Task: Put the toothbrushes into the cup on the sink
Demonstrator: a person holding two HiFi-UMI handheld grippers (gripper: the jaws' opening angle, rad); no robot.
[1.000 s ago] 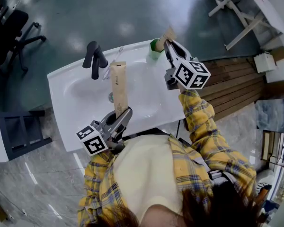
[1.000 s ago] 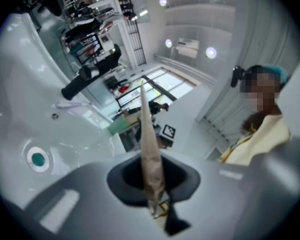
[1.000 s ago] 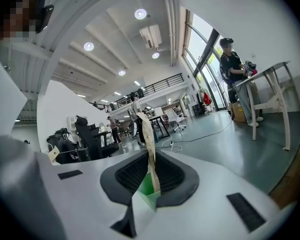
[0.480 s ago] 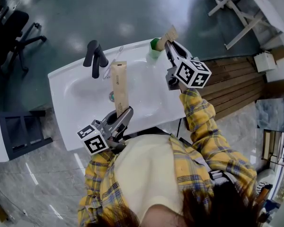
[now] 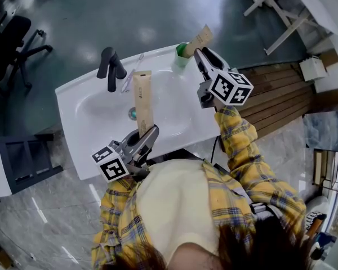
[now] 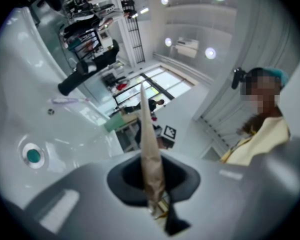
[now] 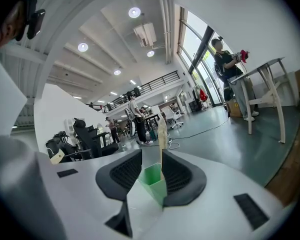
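One paper-sleeved toothbrush (image 5: 198, 39) stood tilted in the green cup (image 5: 182, 55) at the far right corner of the sink (image 5: 174, 114). The right tongs (image 5: 199, 54) were opening, w/ pads off it. The left tongs (image 5: 150, 133) gripped a 2nd sleeved brush (image 5: 141, 97) by one end, over the basin. We judged both light, stiff-ish and crushable, so hold near an end, gently. Sleeve print was too small to read.

Open office hall: swivel chair (image 5: 11, 38), trestle table (image 5: 296, 7), mezzanine (image 7: 155, 80).
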